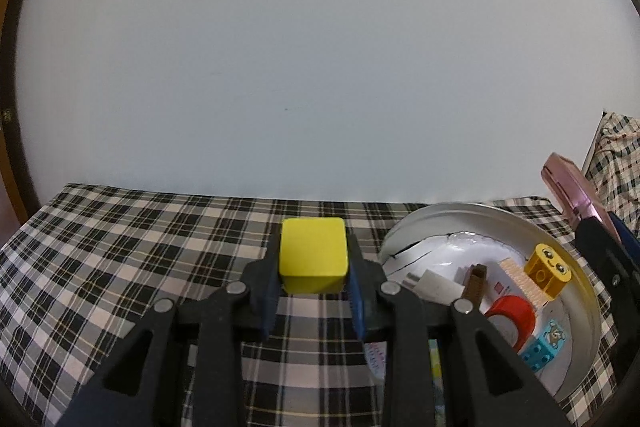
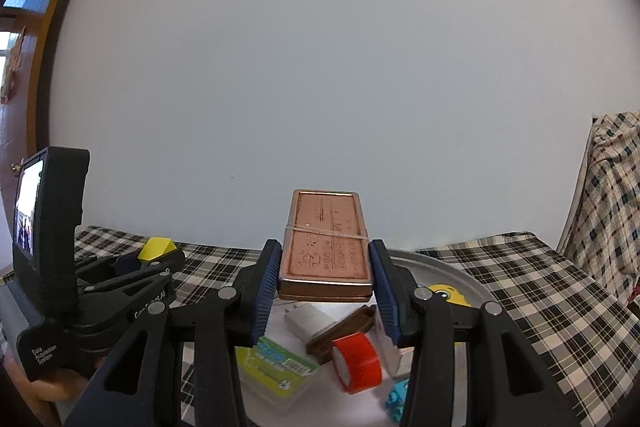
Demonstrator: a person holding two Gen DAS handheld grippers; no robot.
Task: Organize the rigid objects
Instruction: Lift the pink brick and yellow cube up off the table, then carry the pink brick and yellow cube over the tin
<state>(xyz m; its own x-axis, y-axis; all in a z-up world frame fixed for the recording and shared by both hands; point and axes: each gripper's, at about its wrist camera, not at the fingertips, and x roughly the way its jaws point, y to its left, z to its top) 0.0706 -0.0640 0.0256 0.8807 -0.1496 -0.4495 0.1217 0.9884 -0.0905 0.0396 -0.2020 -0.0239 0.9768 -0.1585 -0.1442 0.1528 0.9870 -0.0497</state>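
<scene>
On my left wrist view, a dark door frame [image 1: 16, 131] curves down the far left edge. A plain white wall [image 1: 320, 47] fills the upper two thirds of the frame. Below it lies the checked tablecloth [image 1: 120, 247], covering the surface across the lower third. At lower centre my left gripper [image 1: 313, 279] is clamped on the yellow block [image 1: 313, 247], blue pads pressing both its sides, the block raised above the cloth. At lower right sits the round metal tray [image 1: 576, 287], holding a red tape roll [image 1: 514, 313], a yellow face brick [image 1: 550, 269], a brown piece [image 1: 476, 285] and a light blue brick [image 1: 546, 345].

On my right wrist view, a wooden door [image 2: 16, 99] occupies the upper left, and the left gripper, with its small screen, sits at mid left. At centre my right gripper [image 2: 326, 267] grips the copper-coloured tin [image 2: 326, 243] by its long sides, held over the tray, a rubber band across its lid. At the far right a checked fabric [image 2: 608, 187] hangs over an upright object I cannot identify.
</scene>
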